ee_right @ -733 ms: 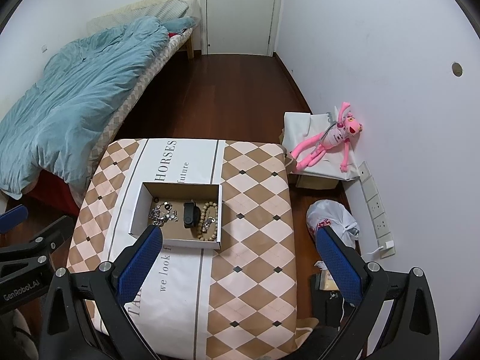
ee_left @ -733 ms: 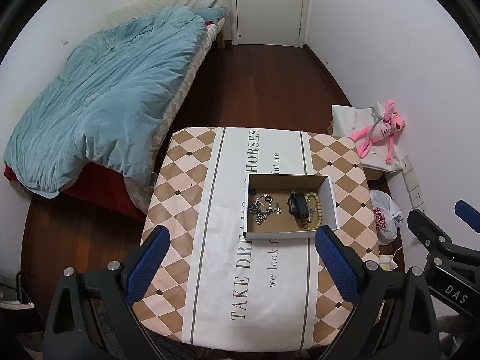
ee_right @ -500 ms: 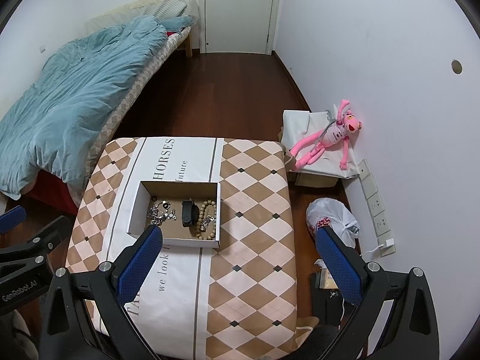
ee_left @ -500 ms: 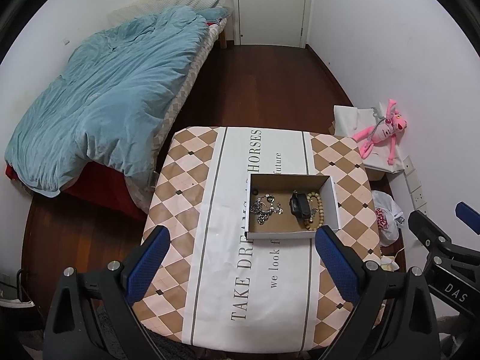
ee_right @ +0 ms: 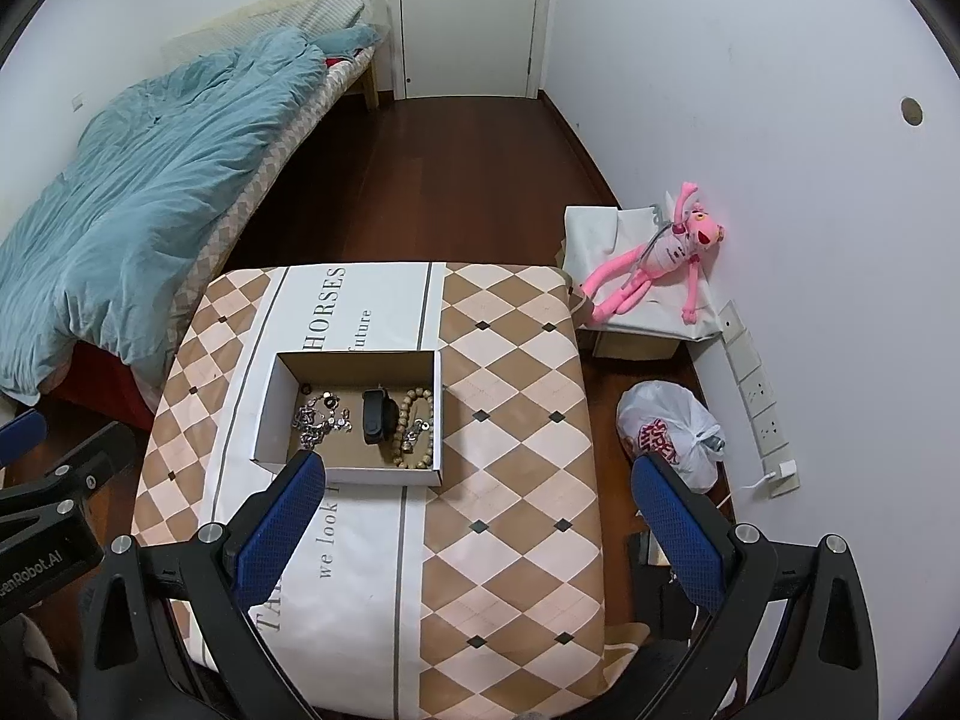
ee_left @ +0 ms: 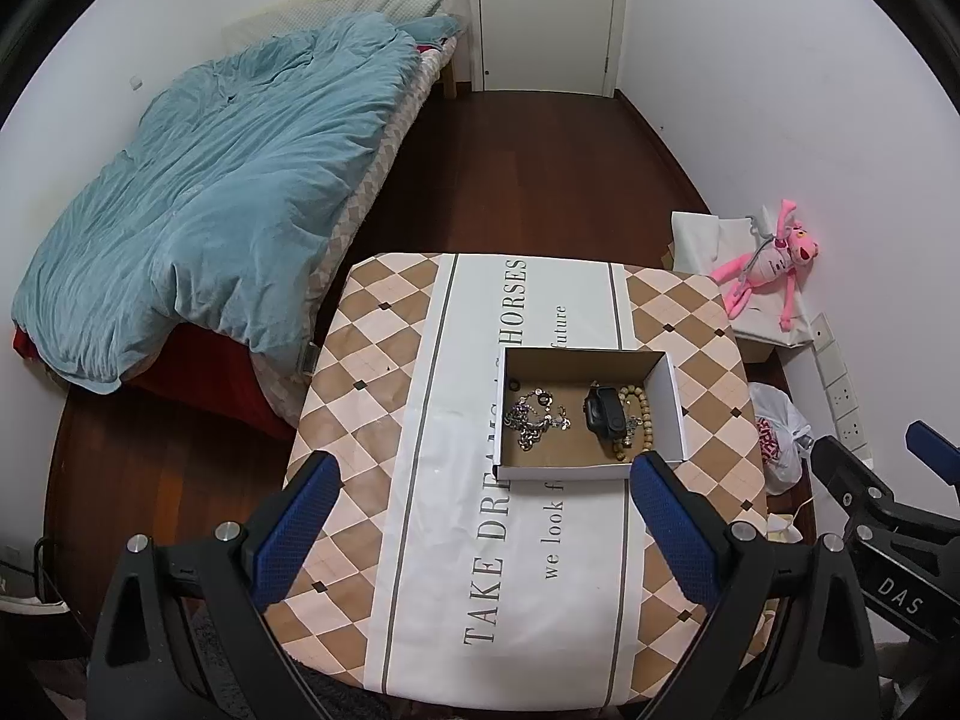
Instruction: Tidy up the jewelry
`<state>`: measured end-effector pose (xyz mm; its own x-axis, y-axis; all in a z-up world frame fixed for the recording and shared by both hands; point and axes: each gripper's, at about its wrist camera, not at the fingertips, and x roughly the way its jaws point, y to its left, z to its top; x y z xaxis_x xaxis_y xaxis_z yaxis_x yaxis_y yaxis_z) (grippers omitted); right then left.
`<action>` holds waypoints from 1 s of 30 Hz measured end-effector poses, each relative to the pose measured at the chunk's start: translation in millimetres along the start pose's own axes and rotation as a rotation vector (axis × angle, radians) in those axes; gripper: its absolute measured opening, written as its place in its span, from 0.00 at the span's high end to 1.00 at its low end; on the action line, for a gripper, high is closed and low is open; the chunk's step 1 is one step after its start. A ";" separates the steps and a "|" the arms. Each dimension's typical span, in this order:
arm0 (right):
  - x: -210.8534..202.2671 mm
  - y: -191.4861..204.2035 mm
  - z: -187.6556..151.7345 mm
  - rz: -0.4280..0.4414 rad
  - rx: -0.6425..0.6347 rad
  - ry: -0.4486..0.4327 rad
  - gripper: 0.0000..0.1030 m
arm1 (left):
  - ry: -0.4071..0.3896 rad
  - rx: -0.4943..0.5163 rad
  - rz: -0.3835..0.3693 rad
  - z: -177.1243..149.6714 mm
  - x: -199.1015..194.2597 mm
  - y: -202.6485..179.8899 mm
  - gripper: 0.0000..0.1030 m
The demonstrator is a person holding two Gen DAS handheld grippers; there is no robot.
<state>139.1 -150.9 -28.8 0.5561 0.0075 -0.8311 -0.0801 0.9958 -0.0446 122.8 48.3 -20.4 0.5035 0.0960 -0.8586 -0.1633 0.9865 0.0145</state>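
An open cardboard box (ee_left: 673,396) (ee_right: 267,414) sits on the checked tablecloth. It holds a silver chain (ee_left: 533,417) (ee_right: 318,417), a black watch (ee_left: 602,411) (ee_right: 375,417), a wooden bead bracelet (ee_left: 637,414) (ee_right: 415,429) and a small dark ring (ee_left: 513,385) (ee_right: 305,387). My left gripper (ee_left: 480,531) is open and empty, high above the table's near side. My right gripper (ee_right: 477,531) is open and empty, above the table to the right of the box.
The table (ee_left: 372,372) stands between a bed with a blue duvet (ee_left: 228,204) on the left and the right wall. A pink plush toy (ee_right: 654,258) on a white-covered box, a plastic bag (ee_right: 669,435) and wall sockets (ee_right: 759,396) lie to the right.
Both views have shifted slightly; the box sits a little lower and closer in the frames. Both grippers stay open and empty.
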 end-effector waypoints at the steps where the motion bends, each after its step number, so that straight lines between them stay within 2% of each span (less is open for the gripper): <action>1: -0.5 -0.5 0.4 0.000 0.001 -0.001 0.00 | 0.000 0.000 0.000 -0.4 0.4 0.6 0.04; 30: -0.4 -1.0 0.7 -0.003 0.008 -0.001 0.00 | 0.000 0.001 0.008 -0.3 0.8 -0.5 0.04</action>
<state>139.5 -151.8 -28.0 0.5569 0.0049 -0.8305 -0.0722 0.9965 -0.0425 123.0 47.8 -21.2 0.5018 0.1041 -0.8587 -0.1669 0.9857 0.0219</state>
